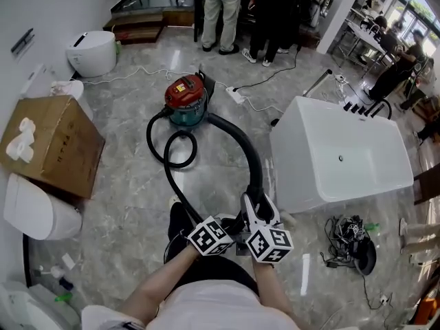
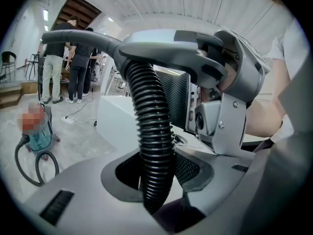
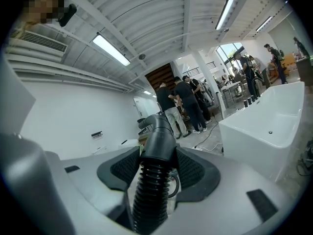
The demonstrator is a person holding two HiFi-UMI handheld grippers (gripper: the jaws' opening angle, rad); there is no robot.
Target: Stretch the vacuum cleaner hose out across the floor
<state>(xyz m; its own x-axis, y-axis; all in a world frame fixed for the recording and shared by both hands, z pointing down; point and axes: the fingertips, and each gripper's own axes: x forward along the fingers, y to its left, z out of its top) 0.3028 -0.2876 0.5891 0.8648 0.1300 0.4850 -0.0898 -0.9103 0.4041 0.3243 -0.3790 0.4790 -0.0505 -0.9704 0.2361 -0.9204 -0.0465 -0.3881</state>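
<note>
I read nothing legible here. Print on the cardboard box (image 1: 51,143) and the yellow label (image 1: 181,85) on the vacuum cleaner (image 1: 187,103): too small.

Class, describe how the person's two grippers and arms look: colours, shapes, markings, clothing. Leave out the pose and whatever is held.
The left gripper and right gripper look alike: broad, curved jaws of pale grey moulded plastic, lined with black mesh-textured pads. Behind the jaws, each carries a cube covered in black-and-white square markers. The person wears a white short-sleeved top, so the forearms are uncovered.
</note>
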